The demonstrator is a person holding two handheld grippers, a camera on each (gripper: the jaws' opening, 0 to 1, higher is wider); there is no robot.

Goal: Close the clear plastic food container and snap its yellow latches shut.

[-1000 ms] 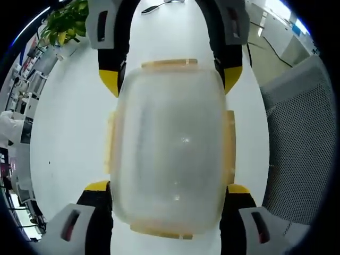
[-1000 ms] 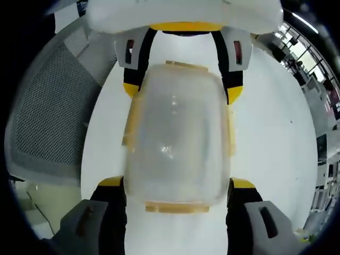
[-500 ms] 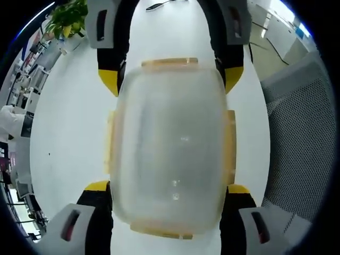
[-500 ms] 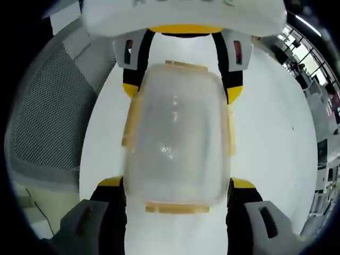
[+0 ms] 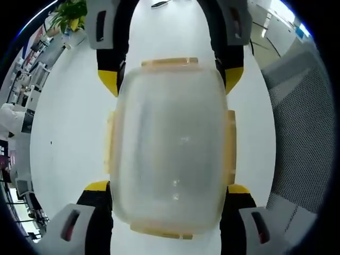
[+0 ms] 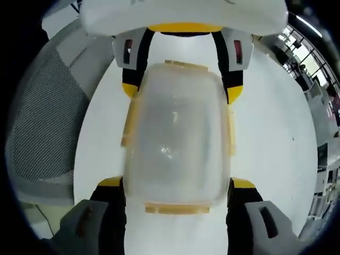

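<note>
The clear plastic food container (image 5: 170, 143) hangs over a white table (image 5: 69, 122), held at opposite ends by both grippers. My left gripper (image 5: 168, 187) is shut on its near end, yellow-tipped jaws pressed on either side. My right gripper (image 5: 171, 78) is shut on the far end. In the right gripper view the same container (image 6: 178, 141) lies between the right gripper (image 6: 178, 183) below and the left gripper (image 6: 182, 87) above. Yellow latches (image 5: 230, 141) run along all four sides (image 6: 177, 207). Whether they are snapped down I cannot tell.
A grey mesh chair (image 5: 303, 133) stands beside the table, seen also in the right gripper view as the chair (image 6: 42, 122). A potted plant (image 5: 69, 13) and office desks lie beyond the table's far edge.
The background has drifted slightly in both views, so the hands have moved a little with the container. Both grips and the latches look the same.
</note>
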